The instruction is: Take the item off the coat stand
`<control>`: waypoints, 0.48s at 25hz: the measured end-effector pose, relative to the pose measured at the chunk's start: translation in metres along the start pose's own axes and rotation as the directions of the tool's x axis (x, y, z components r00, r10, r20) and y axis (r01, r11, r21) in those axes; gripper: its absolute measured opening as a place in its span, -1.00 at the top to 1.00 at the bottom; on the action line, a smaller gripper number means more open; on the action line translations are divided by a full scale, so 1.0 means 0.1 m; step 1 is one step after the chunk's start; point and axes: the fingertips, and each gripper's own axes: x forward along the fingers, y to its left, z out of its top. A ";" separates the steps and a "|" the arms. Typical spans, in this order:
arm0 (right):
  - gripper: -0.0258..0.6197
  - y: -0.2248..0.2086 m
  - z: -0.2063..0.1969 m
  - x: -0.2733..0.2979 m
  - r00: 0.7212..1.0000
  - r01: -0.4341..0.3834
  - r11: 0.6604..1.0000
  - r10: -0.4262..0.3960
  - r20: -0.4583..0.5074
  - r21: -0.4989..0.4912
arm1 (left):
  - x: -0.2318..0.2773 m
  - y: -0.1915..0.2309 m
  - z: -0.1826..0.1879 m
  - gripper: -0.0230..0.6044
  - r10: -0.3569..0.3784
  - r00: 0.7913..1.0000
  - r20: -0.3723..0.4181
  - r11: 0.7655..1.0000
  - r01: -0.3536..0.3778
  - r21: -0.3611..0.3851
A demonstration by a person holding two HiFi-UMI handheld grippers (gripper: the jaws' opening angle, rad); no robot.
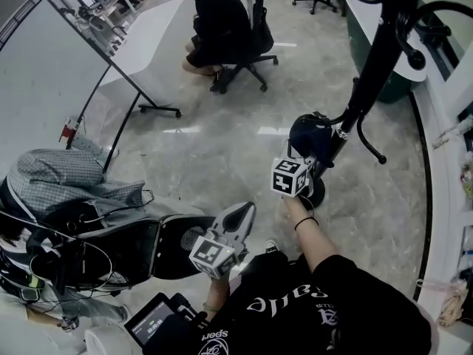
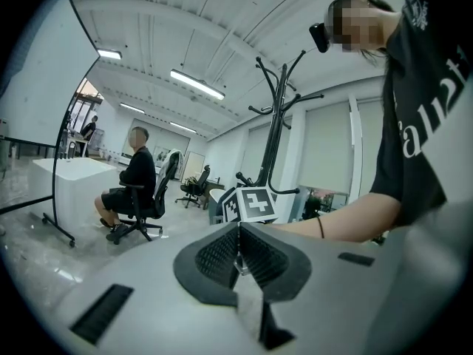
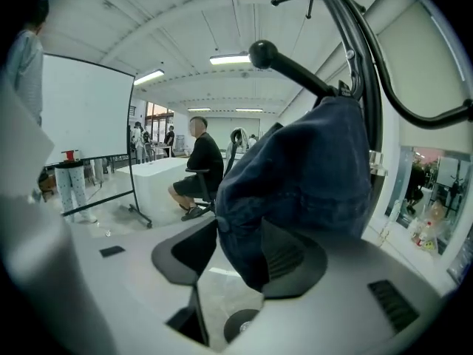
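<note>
A: Cap hangs on a low hook of the stand, dark blue and sagging.
B: And the right gripper?
A: Right up at it! Jaws spread wide, the cap's lower edge between them, not pinched.
B: Left gripper?
A: Held low, well apart from the stand, jaws pressed together on nothing.

Head view looks steeply down; both gripper views face the coat stand.
</note>
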 end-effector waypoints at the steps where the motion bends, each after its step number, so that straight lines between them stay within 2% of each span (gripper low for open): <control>1: 0.35 -0.01 0.01 -0.01 1.000 0.007 1.000 -0.007 0.011 -0.007 | -0.01 0.02 0.01 0.92 0.001 1.000 -0.004 1.000 -0.001 -0.004; 3: 0.54 -0.02 0.03 -0.07 1.000 0.016 1.000 -0.016 0.027 -0.013 | -0.05 0.02 0.03 0.92 -0.003 1.000 -0.018 1.000 0.003 -0.010; 5: 0.62 -0.01 0.04 -0.14 0.999 0.006 1.000 -0.005 0.035 -0.007 | -0.07 0.01 0.06 0.92 -0.011 1.000 -0.024 1.000 0.011 -0.011; 9: 0.69 0.10 0.12 -0.31 0.990 -0.105 0.994 0.107 0.095 -0.030 | -0.08 0.04 0.07 0.92 -0.019 1.000 -0.012 1.000 0.019 -0.007; 12: 0.70 0.18 0.29 -0.49 0.970 -0.152 0.981 0.171 0.173 -0.120 | -0.05 0.03 0.05 0.92 -0.035 0.999 -0.026 0.999 0.035 -0.015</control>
